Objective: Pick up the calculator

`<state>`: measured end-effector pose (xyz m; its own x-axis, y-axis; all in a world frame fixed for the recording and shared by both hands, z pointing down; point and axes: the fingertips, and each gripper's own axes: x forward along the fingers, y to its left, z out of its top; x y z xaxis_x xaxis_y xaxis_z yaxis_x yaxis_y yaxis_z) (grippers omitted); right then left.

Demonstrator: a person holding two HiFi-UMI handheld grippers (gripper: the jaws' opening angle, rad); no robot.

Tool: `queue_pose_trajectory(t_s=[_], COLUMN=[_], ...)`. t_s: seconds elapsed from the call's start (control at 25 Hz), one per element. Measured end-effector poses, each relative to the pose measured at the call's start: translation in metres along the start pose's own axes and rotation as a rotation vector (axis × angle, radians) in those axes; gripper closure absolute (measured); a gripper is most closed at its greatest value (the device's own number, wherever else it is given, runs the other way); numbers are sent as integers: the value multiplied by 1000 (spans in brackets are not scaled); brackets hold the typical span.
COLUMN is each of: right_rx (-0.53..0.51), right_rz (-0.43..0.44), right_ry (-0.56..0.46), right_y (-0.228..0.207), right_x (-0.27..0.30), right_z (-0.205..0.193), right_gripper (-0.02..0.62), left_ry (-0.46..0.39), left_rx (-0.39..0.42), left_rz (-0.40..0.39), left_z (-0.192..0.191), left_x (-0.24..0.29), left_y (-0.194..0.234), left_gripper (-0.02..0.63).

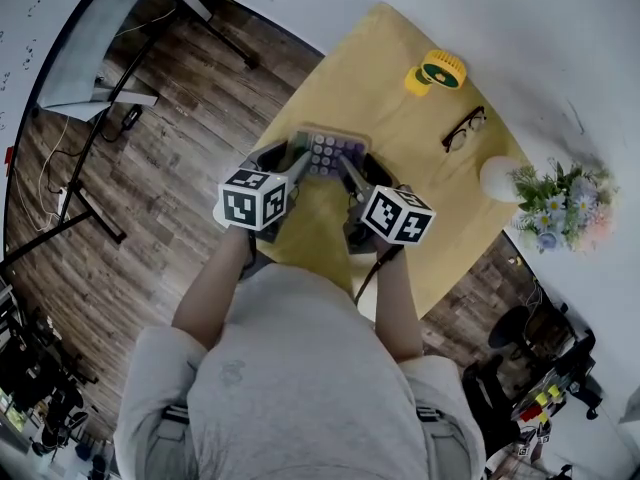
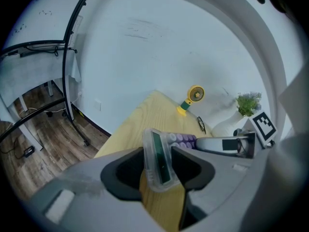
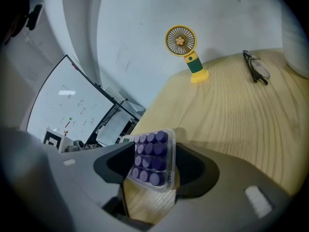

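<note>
Obs.: the calculator (image 1: 331, 152), in its clear case, is tipped up off its back with the keys facing me, over the tabletop (image 1: 405, 203) near the edge on my side. I cannot tell whether its lower edge has cleared the wood.

Left claw (image 2: 159, 172): jaws wide, but set onto the display end across its thickness, one pad on the face and one on the back. Right claw (image 3: 153, 170): the same hold on the keypad end, with the purple keys against one pad. So the calculator is held at both ends, with nothing else between the jaws.

Step in hand (my judgement): secure the two-ended hold, then lift.

Method notes:
- The case looks smooth and hard, so I expect it to slip. Press firmly enough that it cannot pivot between the pads.
- The right pad bears on the raised keys, which is an uneven seat, so the left end is probably the truer grip.
- Raise both claws together at one rate. If one leads, the calculator will twist or pull out of the other.
- Do not draw the claws apart or push them together along its length.
- The fan (image 1: 437, 72) and glasses (image 1: 464, 129) sit well apart, so a straight lift is clear of them.
</note>
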<state>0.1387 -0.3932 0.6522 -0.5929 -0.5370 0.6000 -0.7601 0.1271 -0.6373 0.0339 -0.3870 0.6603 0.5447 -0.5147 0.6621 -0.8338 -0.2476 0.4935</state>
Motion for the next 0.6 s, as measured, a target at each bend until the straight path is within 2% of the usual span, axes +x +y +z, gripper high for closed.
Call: queue_pose_trajectory(t_s=[0.24,0.6], right_rx=[-65,-192], right_rz=[11,2], right_ry=[-22,-133], right_y=[19,61], right_x=[-1,-17], right_z=[4,26], right_gripper=[327,313], left_ry=[-36,-149], left_rx=[44,101], left_rz=[21,30], left_z=[11,38], left_x=[-15,-52], left_y=[2,-8], left_gripper=[423,423])
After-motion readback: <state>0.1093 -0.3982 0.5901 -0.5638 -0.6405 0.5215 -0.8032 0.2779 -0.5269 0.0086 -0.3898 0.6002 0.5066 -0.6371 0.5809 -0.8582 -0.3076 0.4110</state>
